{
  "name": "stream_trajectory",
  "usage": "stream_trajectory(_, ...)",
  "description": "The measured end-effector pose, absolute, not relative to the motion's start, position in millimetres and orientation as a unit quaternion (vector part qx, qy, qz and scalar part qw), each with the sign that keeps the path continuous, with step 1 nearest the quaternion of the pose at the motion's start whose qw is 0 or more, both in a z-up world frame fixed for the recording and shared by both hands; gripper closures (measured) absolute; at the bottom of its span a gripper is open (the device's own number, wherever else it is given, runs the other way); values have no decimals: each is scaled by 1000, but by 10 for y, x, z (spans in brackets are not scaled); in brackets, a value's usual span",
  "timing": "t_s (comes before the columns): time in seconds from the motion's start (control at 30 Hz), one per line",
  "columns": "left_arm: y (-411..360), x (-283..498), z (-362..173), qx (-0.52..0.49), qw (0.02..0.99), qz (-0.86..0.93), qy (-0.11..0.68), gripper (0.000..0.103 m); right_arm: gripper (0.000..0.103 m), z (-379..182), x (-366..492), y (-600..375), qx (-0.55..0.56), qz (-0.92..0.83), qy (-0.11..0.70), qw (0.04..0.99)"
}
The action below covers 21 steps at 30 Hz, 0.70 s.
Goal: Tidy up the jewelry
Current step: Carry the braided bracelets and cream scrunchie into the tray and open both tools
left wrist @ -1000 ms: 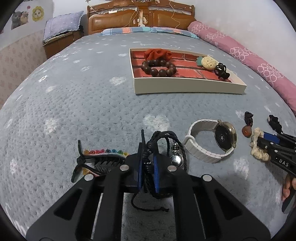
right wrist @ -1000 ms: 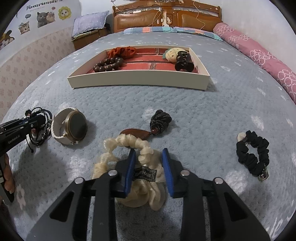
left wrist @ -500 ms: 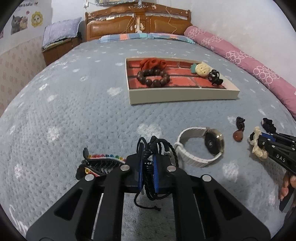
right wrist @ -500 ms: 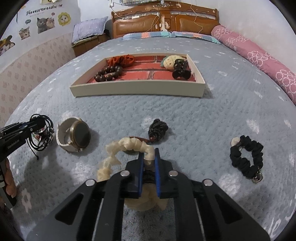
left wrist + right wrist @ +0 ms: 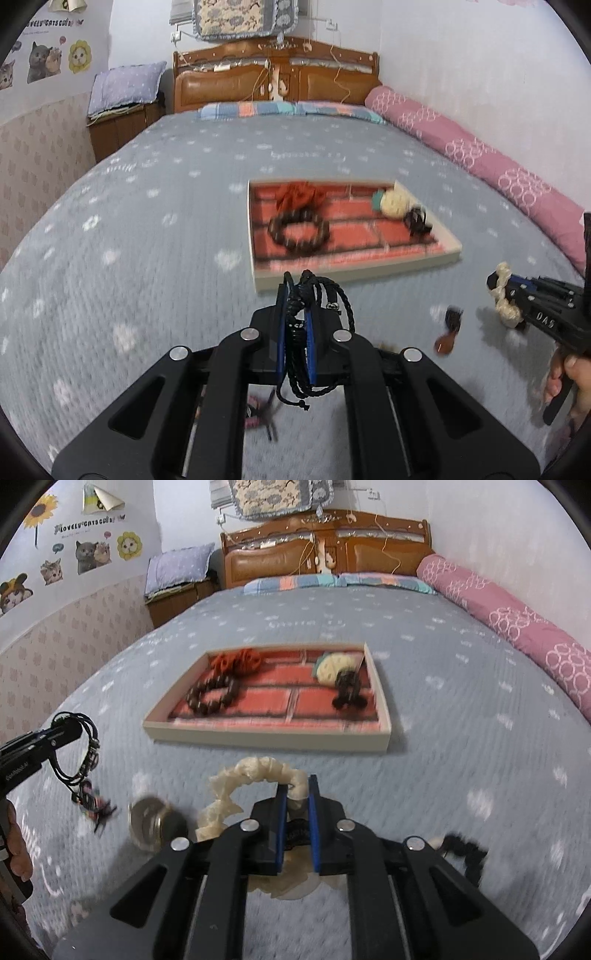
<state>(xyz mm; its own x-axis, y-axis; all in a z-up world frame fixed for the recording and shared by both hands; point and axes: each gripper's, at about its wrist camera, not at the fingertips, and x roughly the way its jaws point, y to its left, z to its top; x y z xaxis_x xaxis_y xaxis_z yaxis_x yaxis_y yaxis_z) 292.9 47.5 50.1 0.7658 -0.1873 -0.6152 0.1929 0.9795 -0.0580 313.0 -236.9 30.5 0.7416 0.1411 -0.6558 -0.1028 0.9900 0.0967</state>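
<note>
Left claw (image 5: 297, 325): pressed together, pinching the black cord bracelet (image 5: 325, 295), up off the bed.
Right claw (image 5: 296, 825): pinching the cream scrunchie (image 5: 258, 771), also up off the bed; its loop stuck out past the blue pads.
Tray (image 5: 266, 736): one shallow cream tray with a red brick floor sat in the middle of the bed (image 5: 461, 738), just past both claws.
In the tray: four things. A brown bead bracelet (image 5: 212, 698) and an orange scrunchie (image 5: 236, 661) lay at the left end; a pale pineapple clip (image 5: 334, 666) and a black hair clip (image 5: 347, 690) lay at the right end. The middle of the brick floor was bare.
Open room: grey blanket lay wide on every side of the tray, out to the headboard (image 5: 275, 86) and the left edge.
Right edge: a long pink bolster (image 5: 476, 158) ran along it by the wall.
Under the claws: one watch (image 5: 155, 825), one colourful hair claw clip (image 5: 92, 805), one brown pendant on a black cord (image 5: 448, 336) and one black scrunchie (image 5: 463, 853) lay on the blanket. All were blurry.
In the way: only the tray's near wall stood between the claws and the brick floor.
</note>
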Motion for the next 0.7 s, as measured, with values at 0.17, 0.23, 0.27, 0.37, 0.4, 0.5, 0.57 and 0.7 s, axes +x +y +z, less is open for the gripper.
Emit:
stream_trajectory(0.17,289,3273,718,13,943,-100,318,96,92,505,3434,-2416,26,61,342,937)
stream_trajectory(0.23,210,3428,760,9,942,-105,317,96,92,541,3570,-2426,21,58,342,938)
stream_trajectory(0.27,176,3496,769,6,942,-108,317,96,92,548,3614,-2432,20,56,342,938)
stream_trajectory(0.37,67,3715,754,2,941,-112,319,96,92,544,3819,-2462,20,51,345,937)
stream_trajectory(0.4,35,3765,733,4,941,-112,320,96,92,534,3897,-2472,18,48,347,936)
stream_trajectory(0.5,-66,3967,621,15,941,-107,321,96,92,474,4085,-2495,11,39,354,934)
stream_trajectory(0.57,-76,4084,525,13,938,-104,331,96,92,423,4192,-2517,12,37,361,932)
stream_trajectory(0.7,-67,4263,346,11,934,-96,345,96,92,295,4397,-2549,12,27,372,928)
